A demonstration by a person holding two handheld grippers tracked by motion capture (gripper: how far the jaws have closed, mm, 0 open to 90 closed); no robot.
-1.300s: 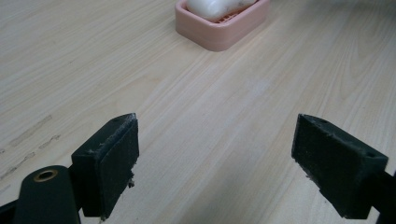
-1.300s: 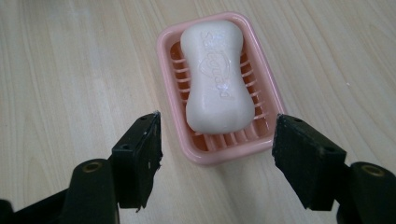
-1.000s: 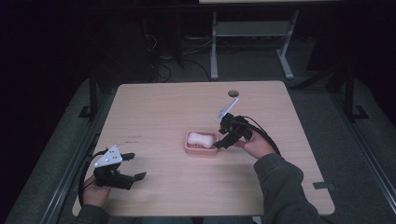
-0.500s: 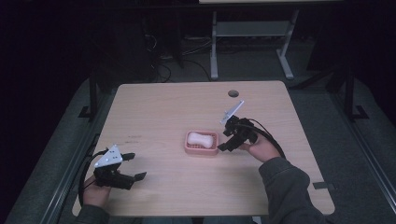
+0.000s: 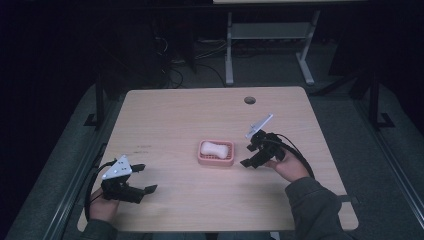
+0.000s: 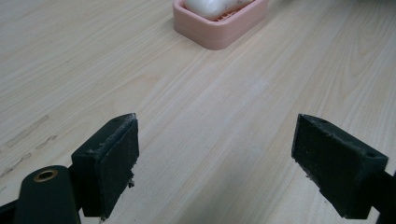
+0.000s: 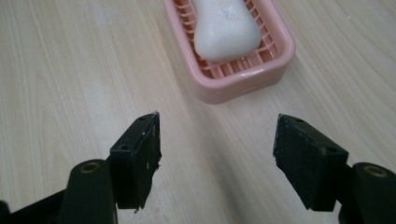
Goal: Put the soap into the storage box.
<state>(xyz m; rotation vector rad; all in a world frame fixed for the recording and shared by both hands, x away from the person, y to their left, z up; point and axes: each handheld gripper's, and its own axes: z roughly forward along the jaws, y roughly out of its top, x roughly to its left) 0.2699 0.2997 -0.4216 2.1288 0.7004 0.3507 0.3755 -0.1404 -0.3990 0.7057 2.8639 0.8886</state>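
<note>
A pink soap dish [image 5: 216, 159] sits near the middle of the wooden table [image 5: 190, 115], and a white bar of soap [image 5: 215, 148] lies in it. My right gripper [image 5: 248, 154] stands open just right of the dish, its jaws empty and pointed at it. In the right gripper view the dish [image 7: 261, 65] and soap [image 7: 226, 28] lie a short way beyond my right gripper [image 7: 217, 156]. My left gripper [image 5: 144, 178] rests open and empty at the table's front left corner. The left gripper view shows the dish [image 6: 219, 32] far ahead of my left gripper [image 6: 215, 168].
A round cable hole [image 5: 249, 100] sits near the table's far edge. Beyond the table stands a metal desk frame [image 5: 270, 45] on dark carpet, with cables [image 5: 175, 65] on the floor. Bare wood surrounds the dish on all sides.
My right gripper has drawn back from the soap dish toward the right and the near side. The left gripper has stayed in place.
</note>
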